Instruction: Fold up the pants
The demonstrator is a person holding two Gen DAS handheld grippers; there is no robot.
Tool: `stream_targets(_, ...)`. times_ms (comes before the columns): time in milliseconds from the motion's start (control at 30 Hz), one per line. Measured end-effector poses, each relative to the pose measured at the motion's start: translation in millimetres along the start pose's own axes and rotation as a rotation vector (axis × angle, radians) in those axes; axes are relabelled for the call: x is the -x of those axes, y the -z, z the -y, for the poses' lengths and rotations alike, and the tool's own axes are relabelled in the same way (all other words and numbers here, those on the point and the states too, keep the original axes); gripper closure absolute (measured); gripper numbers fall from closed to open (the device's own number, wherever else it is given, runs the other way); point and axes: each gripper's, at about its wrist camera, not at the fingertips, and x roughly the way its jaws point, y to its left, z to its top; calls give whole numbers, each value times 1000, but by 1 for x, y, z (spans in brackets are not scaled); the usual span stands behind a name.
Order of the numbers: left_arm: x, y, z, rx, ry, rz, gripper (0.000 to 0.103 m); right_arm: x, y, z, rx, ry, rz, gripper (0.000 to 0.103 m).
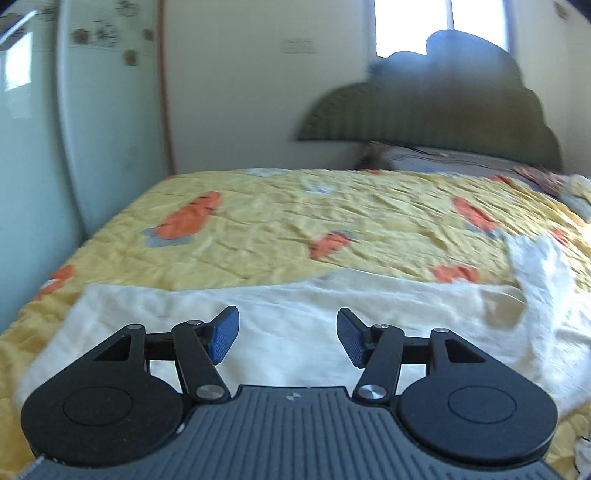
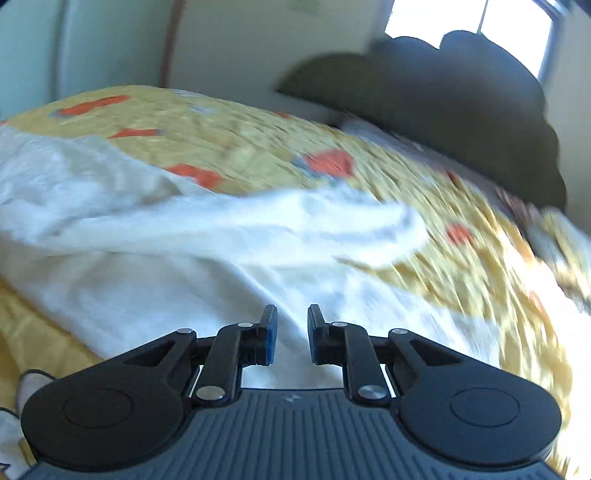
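Left wrist view is showing a bed covered by a yellow quilt [image 1: 280, 221] printed with orange shapes, its surface wrinkling all over. A dark scalloped headboard [image 1: 436, 107] is standing at the far end against a pale wall, with a bright window [image 1: 439, 26] glowing above it and a pillow [image 1: 443, 157] lying at its foot. A pale cabinet front [image 1: 103, 110] with small flower marks is rising along the left side of the bed.

The white pants [image 1: 295, 325] are lying spread across the near part of the quilt, stretching from the left edge toward the right, where a piece of the fabric is reaching farther up the bed. The left gripper [image 1: 287, 334] is hanging just over the middle of this cloth, its blue pads [image 1: 223, 336] standing well apart with nothing between them; whether the fingertips are brushing the cloth cannot be told.

In the right wrist view, heavily blurred, the pants [image 2: 155, 254] are lying in loose folds ahead and to the left of the right gripper [image 2: 291, 332]. Its jaws are standing only narrowly parted, gripping nothing, with white fabric showing through the gap below.
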Motion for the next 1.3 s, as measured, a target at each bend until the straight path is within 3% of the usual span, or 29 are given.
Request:
stream_targets(33,-4,2,14,-31,57,-8,40,-3,9,20,-100,-11,-25,83)
stream_targets(67,-7,4,28,-58,107,-12,40,2,17,34,-195,-30,-1,75)
stream_targets(100,-9,4,39,-78,147,-18,40,6,17,42,-256,-15,7,74)
stream_targets(200,-15,13,75,-122,287,-42,40,16,-8,30,-172,156,106,74)
stream_targets(233,-17,15,84,-135,329,-54,40,16,-23,23,-144,158,136,74)
stream_targets(333,-23,24,110,-168,398,-75,40,-1,-71,5,-102,53,213,70)
stream_targets(400,-25,31,123,-185,414,-86,40,-28,-104,-10,-81,18,220,47)
stream_targets(467,-30,35,130,-192,433,-102,40,-64,-134,-21,-83,-4,191,41)
stream_targets(567,-35,42,136,-198,454,-123,40,-124,-160,-25,-151,-5,76,41)
stream_targets(667,-41,47,140,-204,455,-139,40,-176,-168,-18,-200,78,-54,41)
stream_targets(733,-44,49,142,-207,452,-139,41,-190,-168,-13,-227,82,-81,41)
stream_targets(800,-45,50,145,-224,436,-129,41,-196,-169,-9,-240,66,-77,47)
stream_targets(833,-42,50,147,-235,427,-126,42,-195,-169,-7,-240,57,-70,59)
stream_targets(867,-42,50,149,-244,422,-124,46,-193,-170,-4,-249,51,-62,85)
stream_targets(900,-42,50,151,-252,417,-121,55,-189,-169,-1,-264,50,-47,91)
stream_targets(1033,-42,50,156,-277,380,-103,74,-152,-158,25,-404,5,79,96)
stream_targets(1133,-39,50,156,-284,374,-89,81,-106,-133,54,-541,-33,192,96)
stream_targets(1300,-37,54,163,-324,361,-72,81,-21,-57,111,-785,-63,312,96)
